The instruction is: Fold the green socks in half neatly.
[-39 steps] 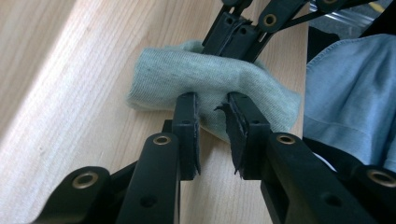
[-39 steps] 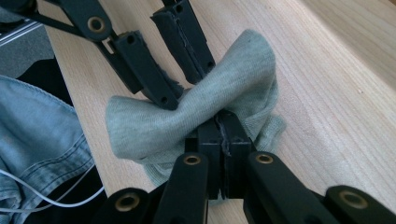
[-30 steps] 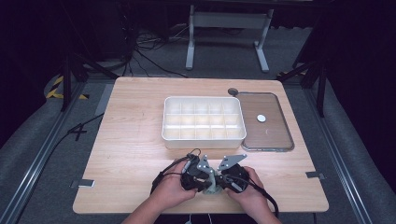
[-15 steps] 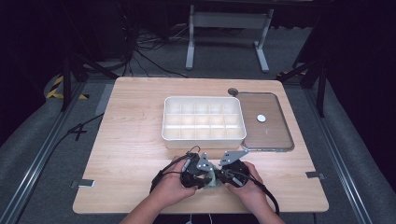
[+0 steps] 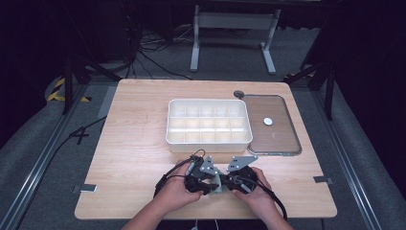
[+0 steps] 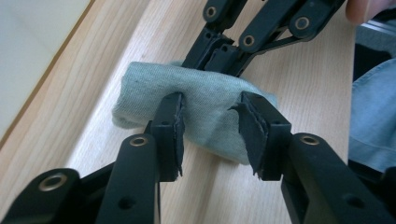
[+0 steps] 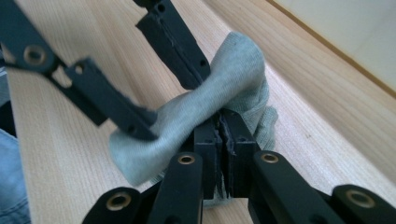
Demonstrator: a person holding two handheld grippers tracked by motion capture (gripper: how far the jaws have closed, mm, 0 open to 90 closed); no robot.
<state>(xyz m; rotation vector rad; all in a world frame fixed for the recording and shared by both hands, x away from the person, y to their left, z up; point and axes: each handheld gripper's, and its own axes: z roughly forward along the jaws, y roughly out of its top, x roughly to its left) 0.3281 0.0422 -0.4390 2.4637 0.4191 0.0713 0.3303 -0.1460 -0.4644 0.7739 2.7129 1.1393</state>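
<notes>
A dark room with cables on the floor surrounds the pale wooden table (image 5: 134, 158), and the white plastic compartment tray (image 5: 208, 121) standing at its middle serves as my landmark. To the tray's right lies a clear flat lid (image 5: 273, 125) with a small white disc on it, touching or nearly touching the tray's side. Just in front of the tray, toward the person, both hands meet over a small rolled grey-green cloth (image 6: 205, 105) lying on the wood. The right gripper (image 7: 219, 135) has its jaws pressed together on a pinch of the cloth's edge, holding it fast. The left gripper (image 6: 210, 128) stands with its jaws apart, one on either side of the roll, the pads touching or nearly touching the fabric but not squeezing it as far as I can tell. Compared with a second ago, the hands sit in almost the same place in front of the tray, though the right gripper's grey plate (image 5: 241, 163) has tipped up a little toward the tray. I take that to mean the cloth is being folded or rolled in place, with the left gripper about to take hold.
</notes>
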